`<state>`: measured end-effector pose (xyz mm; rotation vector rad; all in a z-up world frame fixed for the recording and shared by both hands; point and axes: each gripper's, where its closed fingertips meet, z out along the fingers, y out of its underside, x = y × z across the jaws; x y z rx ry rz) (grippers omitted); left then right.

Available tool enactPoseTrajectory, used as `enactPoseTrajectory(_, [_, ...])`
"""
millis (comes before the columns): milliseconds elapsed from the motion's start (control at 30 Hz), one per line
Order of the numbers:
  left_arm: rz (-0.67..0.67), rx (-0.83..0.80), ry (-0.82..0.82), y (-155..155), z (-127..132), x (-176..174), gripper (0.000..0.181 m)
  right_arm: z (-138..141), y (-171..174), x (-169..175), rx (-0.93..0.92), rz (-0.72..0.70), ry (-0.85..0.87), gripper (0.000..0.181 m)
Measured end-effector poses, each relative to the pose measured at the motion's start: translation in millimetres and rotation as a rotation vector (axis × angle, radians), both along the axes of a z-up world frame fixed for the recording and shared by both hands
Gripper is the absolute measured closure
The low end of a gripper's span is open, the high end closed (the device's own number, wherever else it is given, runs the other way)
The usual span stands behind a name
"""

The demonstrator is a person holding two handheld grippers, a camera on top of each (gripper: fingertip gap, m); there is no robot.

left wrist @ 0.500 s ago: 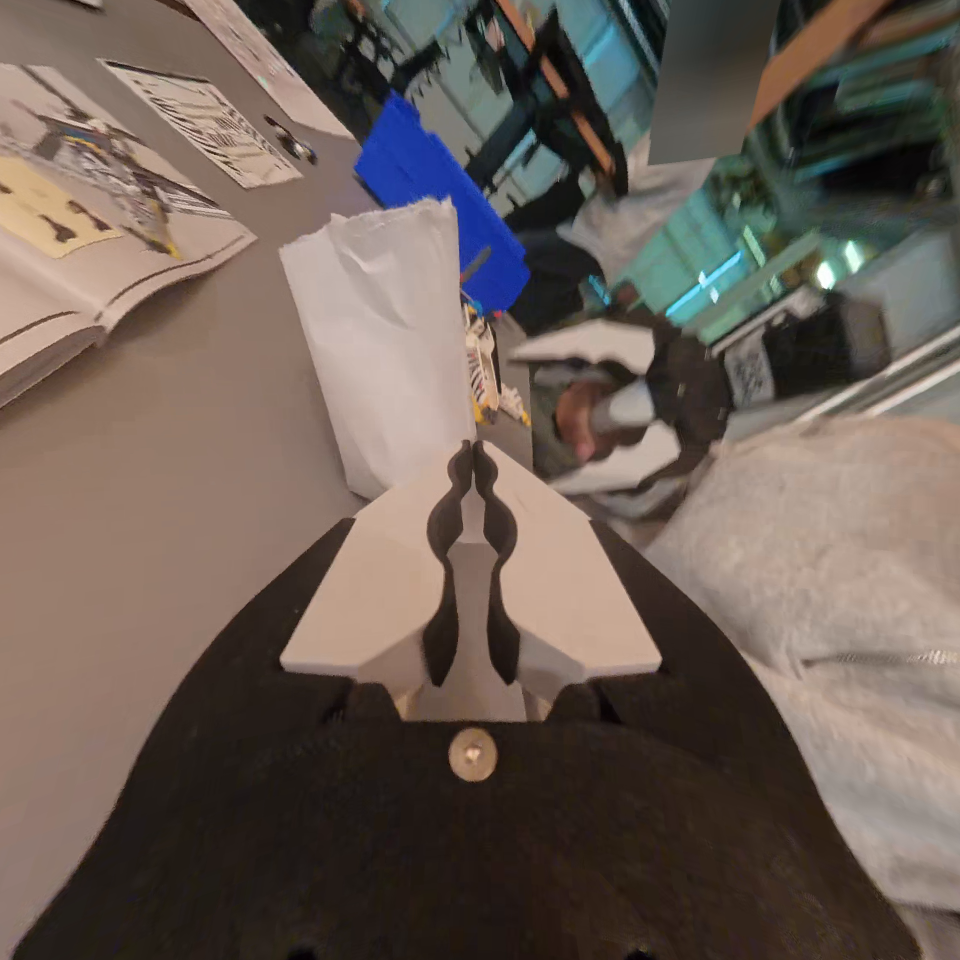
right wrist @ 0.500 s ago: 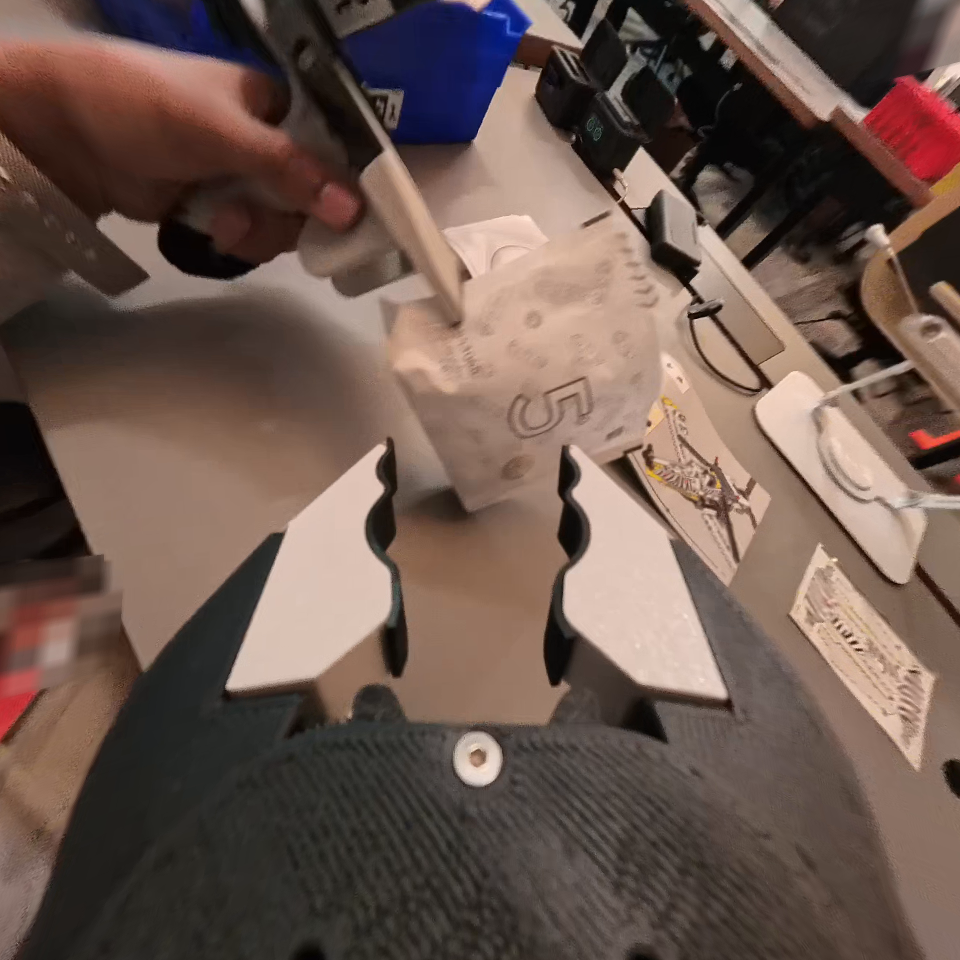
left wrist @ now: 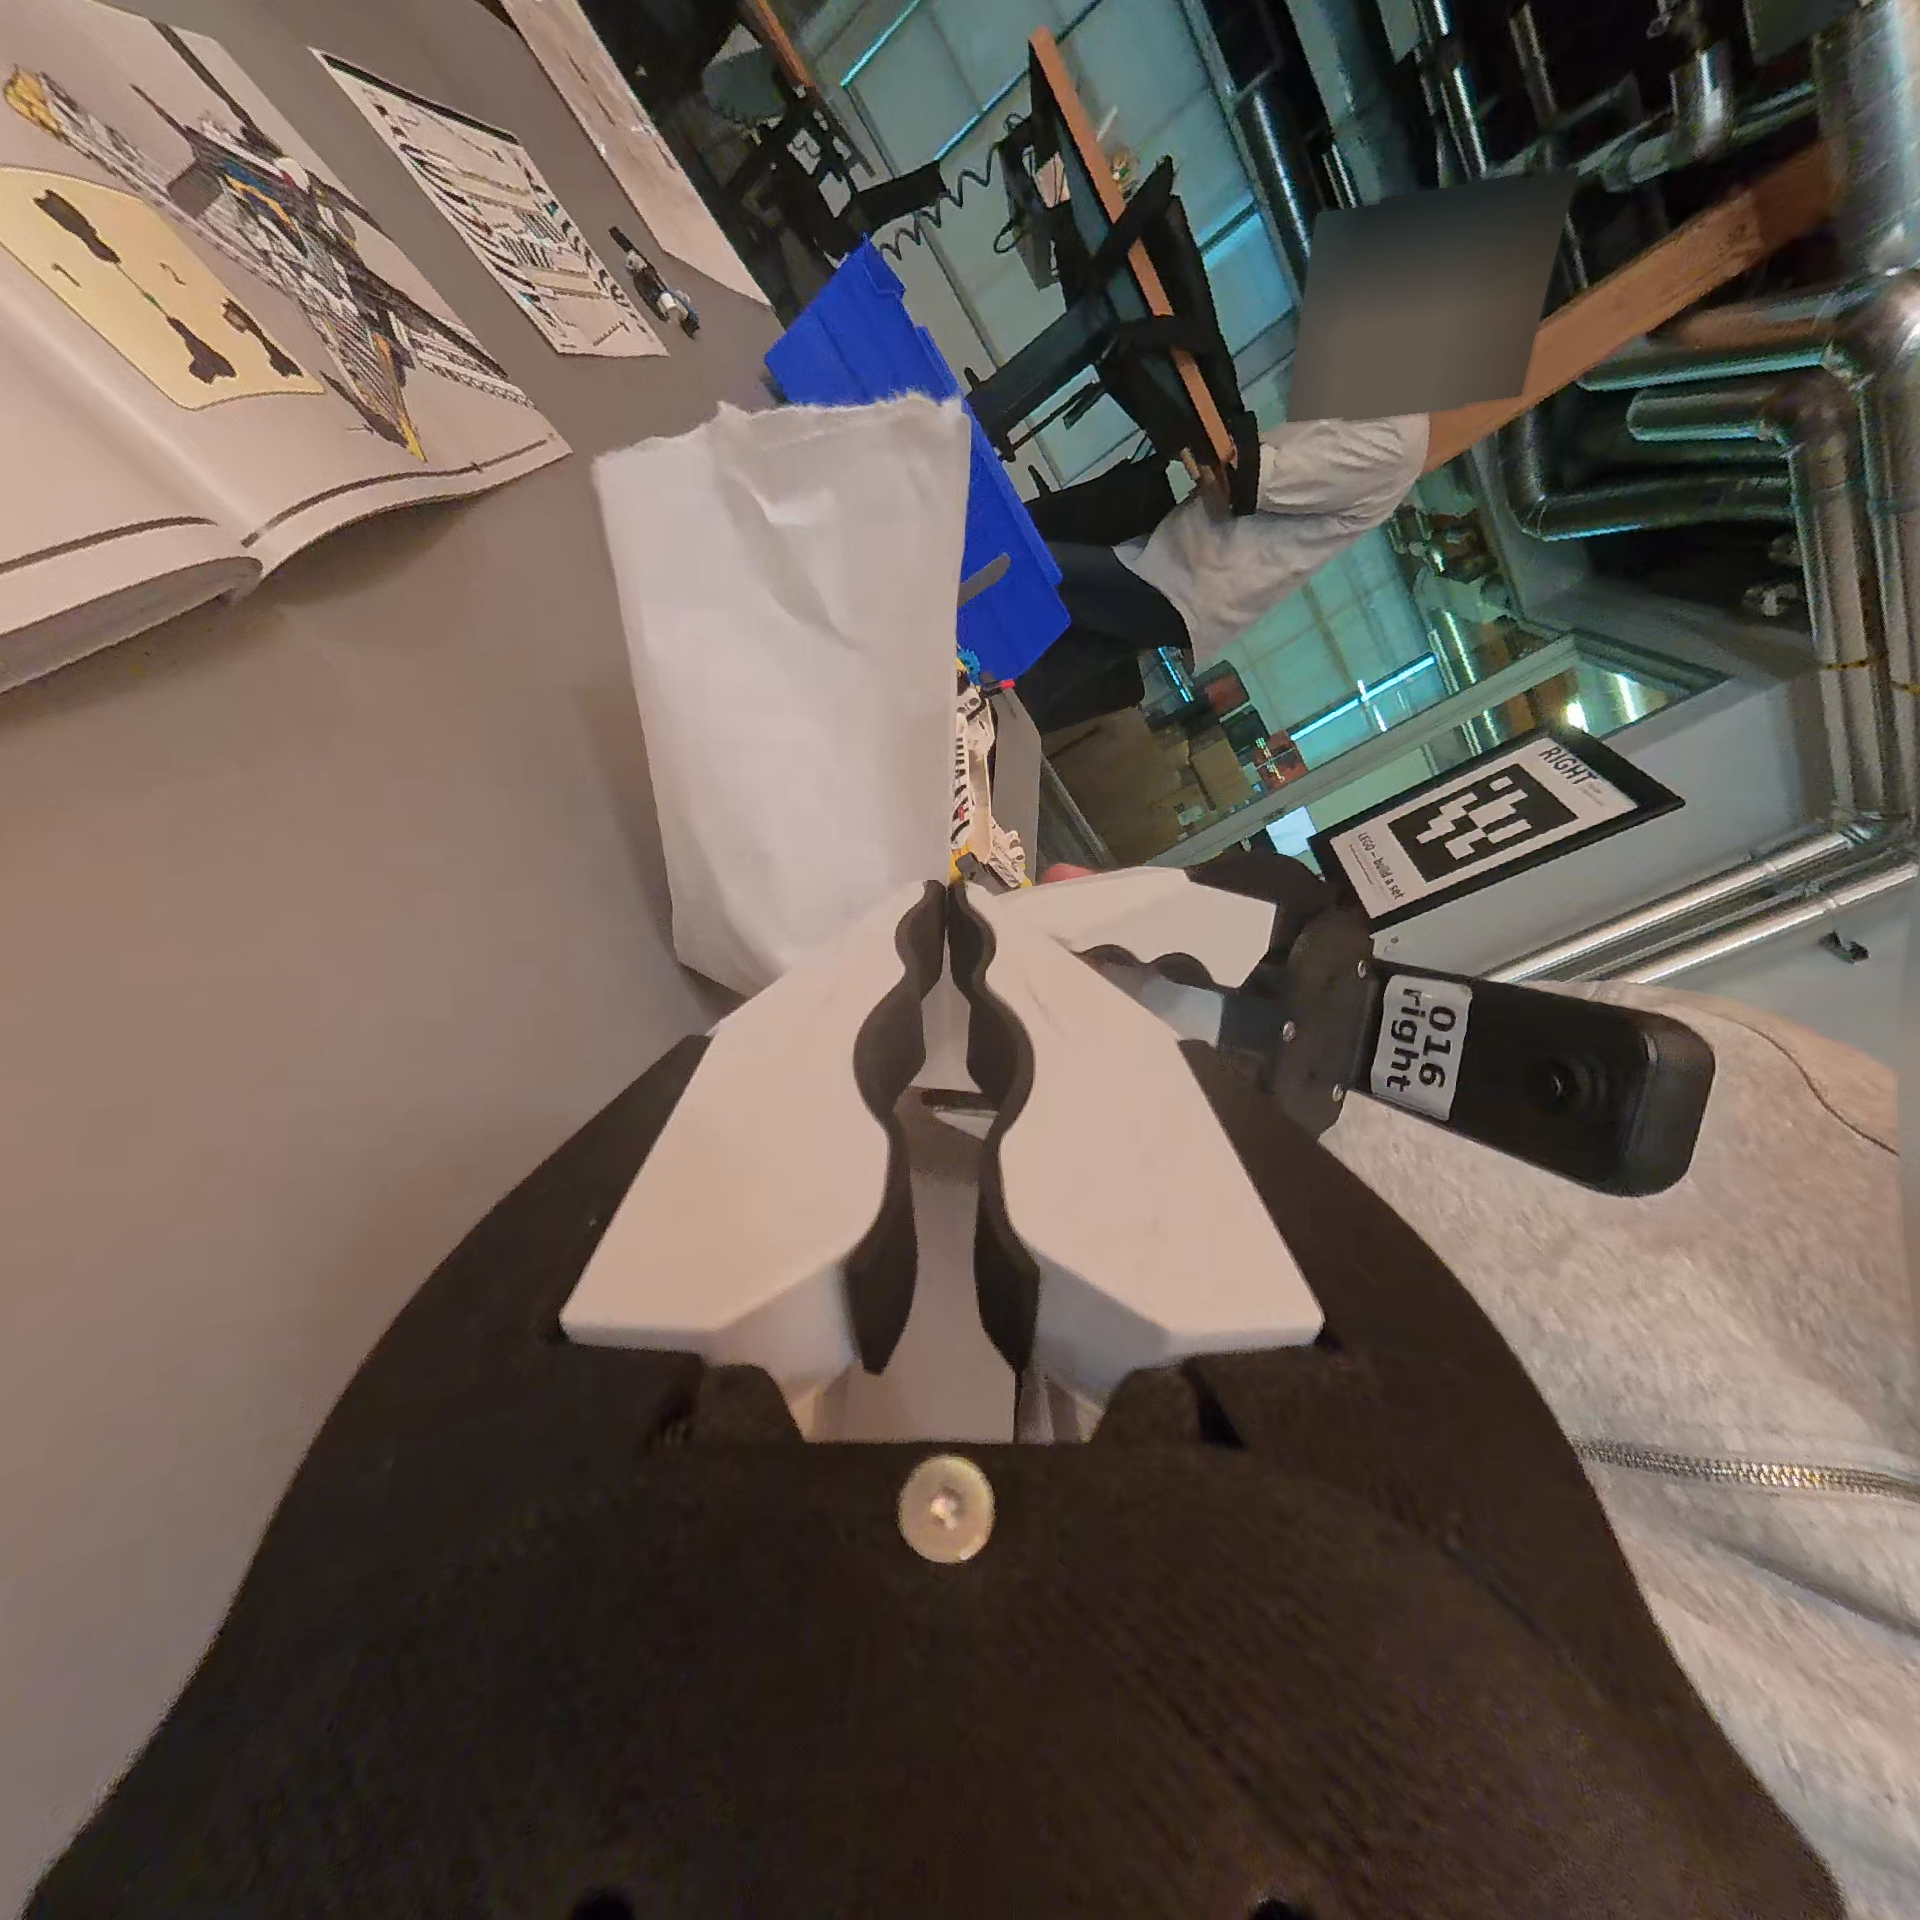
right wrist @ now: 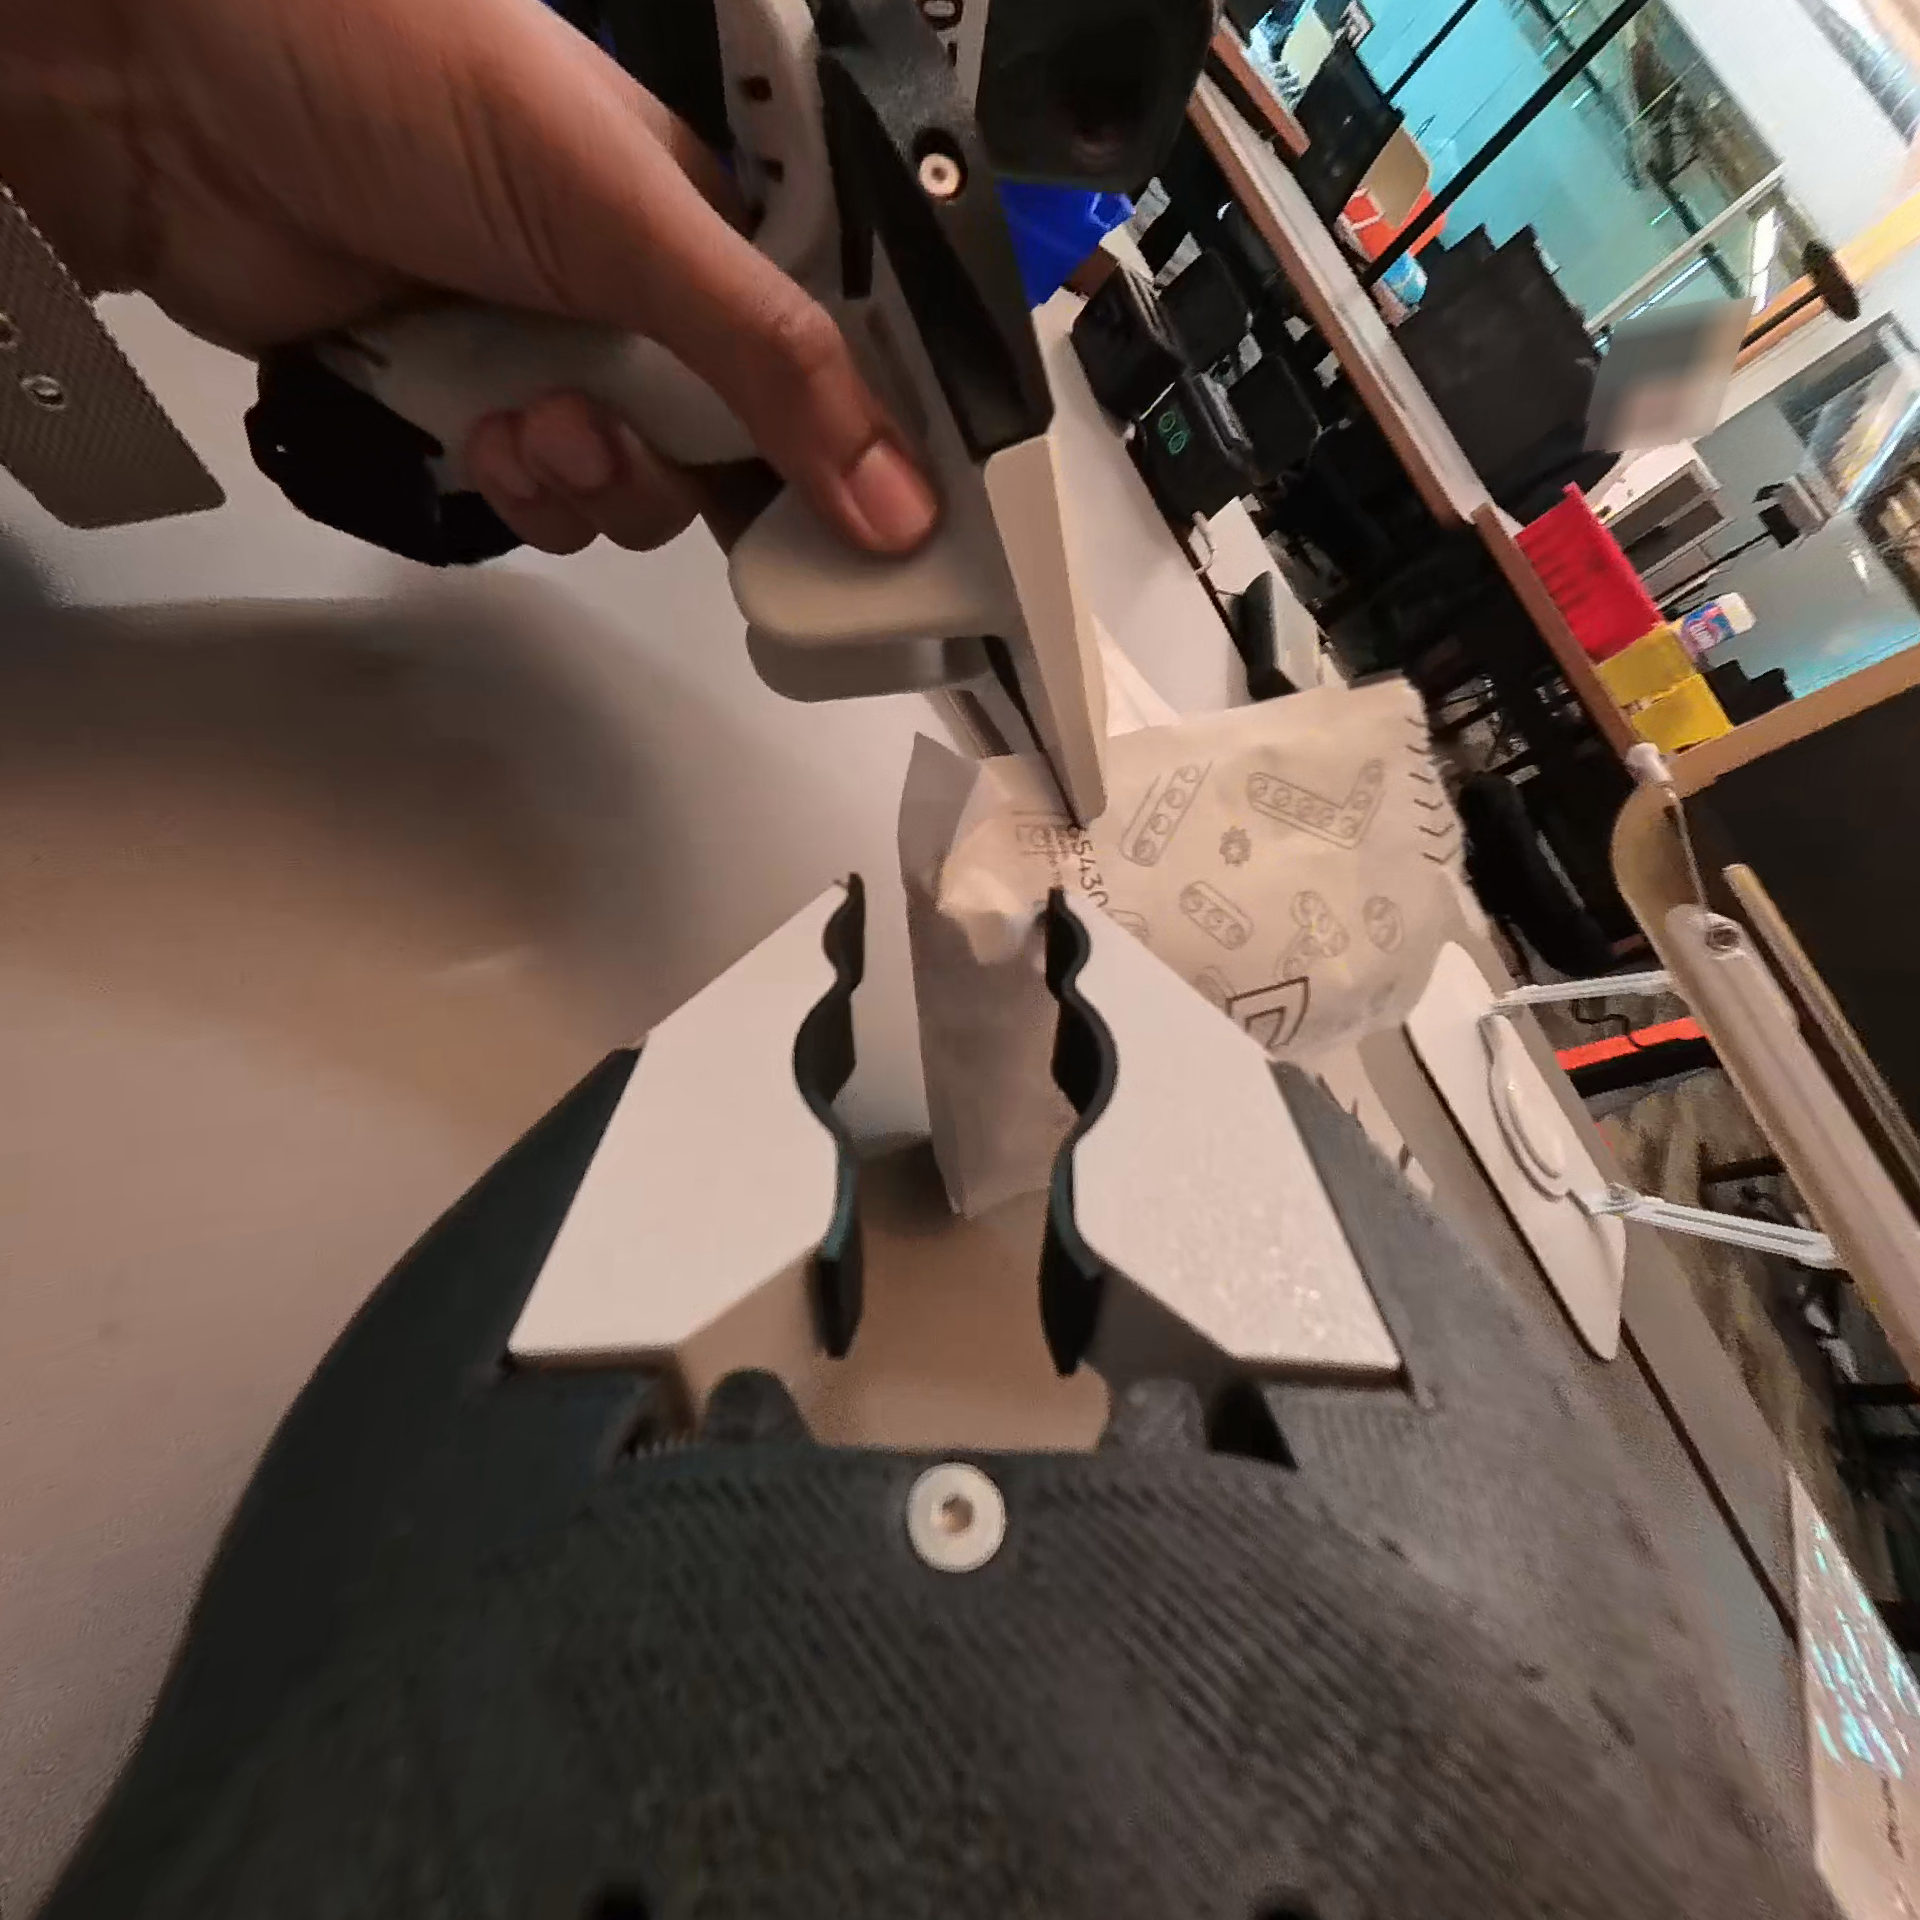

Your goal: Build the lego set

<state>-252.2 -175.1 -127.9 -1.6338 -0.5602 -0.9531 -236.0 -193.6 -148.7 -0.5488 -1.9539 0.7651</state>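
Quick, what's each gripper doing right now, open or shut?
Left gripper: shut, pinching the top corner of the paper bag.
Right gripper: open, its fingers either side of the bag's corner, not clamped.

Indoor light, moderately bright, warm on the grey table (left wrist: 260,935), cooler teal from the glazed background. Left wrist view mostly sharp; strong wide-angle bending tilts shelves and pipes at the right edge, and the grey sleeve (left wrist: 1662,1455) smears toward the corner. Right wrist view softer: motion blur on the hand (right wrist: 364,208), the table's left side washed into a broad soft shadow beneath it. White paper bag (right wrist: 1247,883) fairly crisp, with a small dark shadow at its base. Background desks out of focus, far-right edge stretched.
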Motion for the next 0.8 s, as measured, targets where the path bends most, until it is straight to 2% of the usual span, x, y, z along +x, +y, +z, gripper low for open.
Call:
enactPoseTrajectory(167, [-0.013,0.010,-0.005,-2.5,0.9,1.0,0.181,2.7,0.2,0.6,0.017,0.006,0.006,0.171])
enactPoseTrajectory(300, [-0.029,0.009,0.015,-6.6,1.6,3.8,0.181,3.2,-0.6,4.7,0.065,0.028,0.004,0.176])
enactPoseTrajectory(400, [0.007,0.049,0.012,-12.7,7.7,-3.5,0.181,-0.3,-4.2,12.9,0.077,0.099,-0.050,0.177])
enactPoseTrajectory(567, [0.109,0.130,0.033,-30.3,19.2,-22.6,0.174,2.5,7.9,23.6,0.057,0.224,-0.282,0.181])
enactPoseTrajectory(700, [0.176,-0.009,0.124,-35.7,-1.5,-33.7,0.177,8.4,26.7,25.3,-0.020,0.293,-0.589,0.181])
enactPoseTrajectory(800, [0.173,0.014,0.227,-34.5,6.2,-31.9,0.173,9.3,40.0,17.3,-0.034,0.328,-0.725,0.181])
